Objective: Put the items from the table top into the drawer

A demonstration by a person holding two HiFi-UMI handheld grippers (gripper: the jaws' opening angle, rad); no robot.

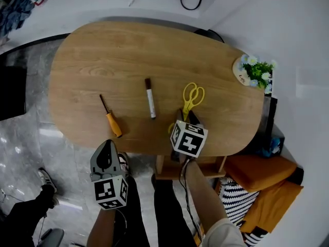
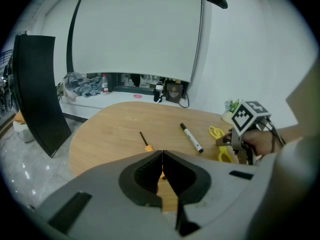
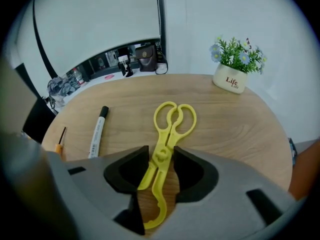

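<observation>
While the right tongs stood open astride the yellow scissors, nothing was gripped.
Scissors lay flat on the counter, long axis in line with those tongs, loops at the far end, pivot between the pads (slim gaps either side). Left tongs were closed, empty, off the near edge; right hand clearly nearer.

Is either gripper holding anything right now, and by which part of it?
Nothing is held. The right gripper stands open astride the yellow scissors near their pivot, flat on the table. The left gripper is shut, empty.
</observation>
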